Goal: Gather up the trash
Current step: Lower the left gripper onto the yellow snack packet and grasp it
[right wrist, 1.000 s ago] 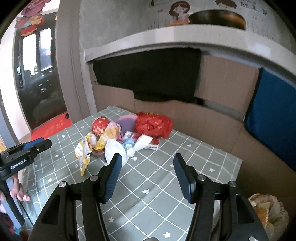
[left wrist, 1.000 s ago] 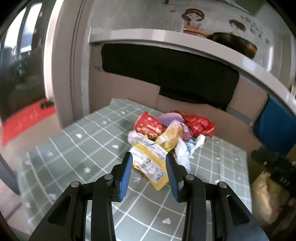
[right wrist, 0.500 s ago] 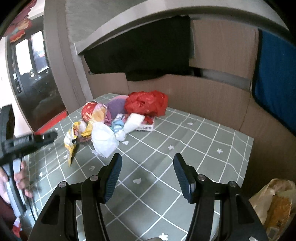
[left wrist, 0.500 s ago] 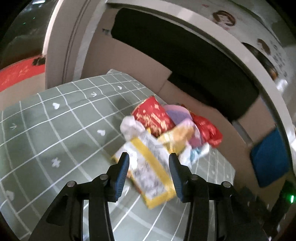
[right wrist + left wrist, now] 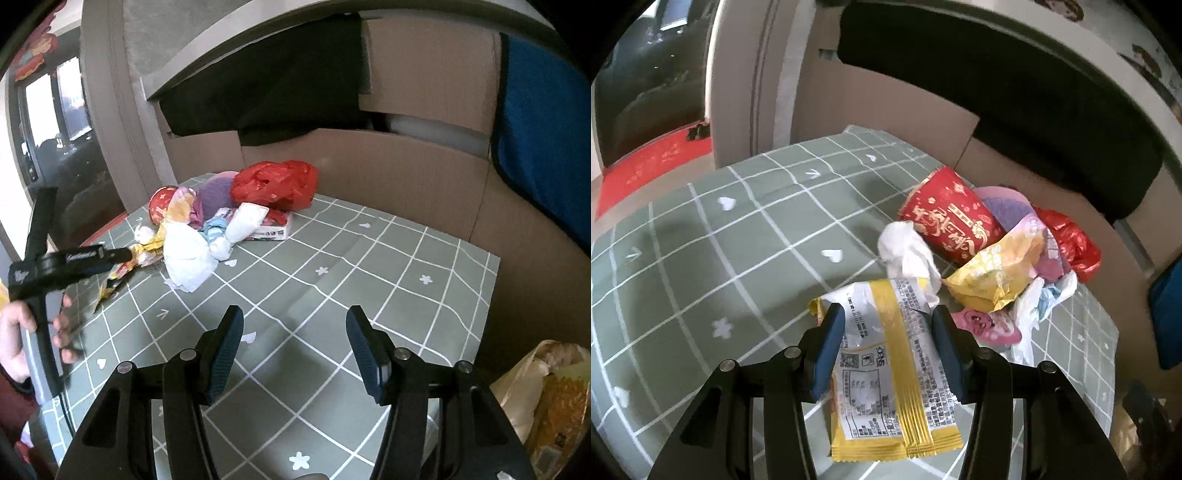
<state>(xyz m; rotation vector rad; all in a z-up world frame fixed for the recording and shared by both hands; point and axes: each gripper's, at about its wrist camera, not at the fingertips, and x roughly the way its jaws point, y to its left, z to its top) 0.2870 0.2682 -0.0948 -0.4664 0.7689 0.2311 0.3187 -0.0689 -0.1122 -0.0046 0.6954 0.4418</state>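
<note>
Wrapper (image 5: 886, 354) looks light, thin and slippery; my left tongs (image 5: 888, 350) are opening around it. I'd pinch its middle. Right tongs (image 5: 295, 354) wide, empty.

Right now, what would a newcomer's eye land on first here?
The bright trash heap at the far corner of the green checked tablecloth: a red plastic bag on top, a red paper cup beside it. Nearest, a yellow-striped wrapper lies between the left gripper's opening jaws.
</note>
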